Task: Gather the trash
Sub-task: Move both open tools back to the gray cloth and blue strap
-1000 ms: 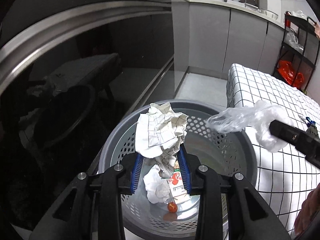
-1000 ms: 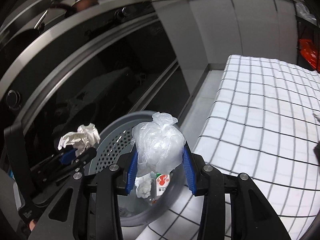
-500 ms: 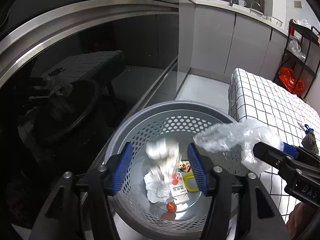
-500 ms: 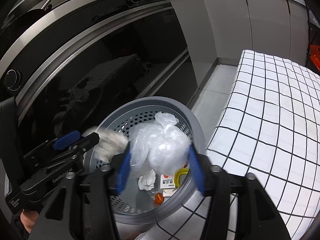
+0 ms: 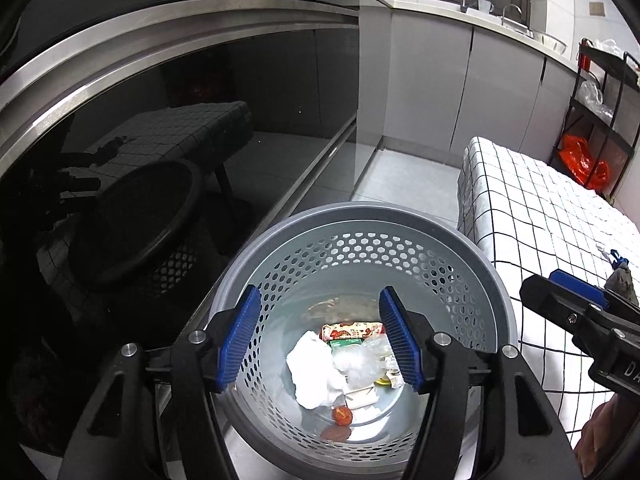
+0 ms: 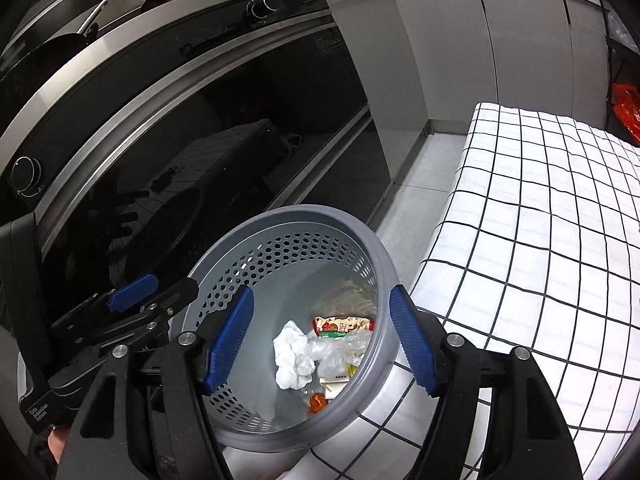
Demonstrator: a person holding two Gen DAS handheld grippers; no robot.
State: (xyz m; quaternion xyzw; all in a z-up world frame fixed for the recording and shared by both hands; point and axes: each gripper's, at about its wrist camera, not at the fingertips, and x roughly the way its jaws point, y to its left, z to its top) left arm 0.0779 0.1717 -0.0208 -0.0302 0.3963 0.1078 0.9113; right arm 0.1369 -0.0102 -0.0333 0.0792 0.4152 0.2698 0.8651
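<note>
Both the left gripper [image 5: 320, 336] and right gripper [image 6: 320, 340] have just been opening and now gape empty. The crumpled white paper [image 5: 314, 376] and clear plastic bag [image 5: 360, 364] have dropped to the lower centre, inside the grey perforated plastic bin [image 5: 360, 216]; that load looks delivered.

I can read little here. White print on the right hand-held gripper [image 5: 580, 320] body starts "DA", rest cut off. Left hand-held gripper [image 6: 154, 298] body has small white print, too blurred. Red snack packet [image 6: 344, 325] in bin: print illegible.
</note>
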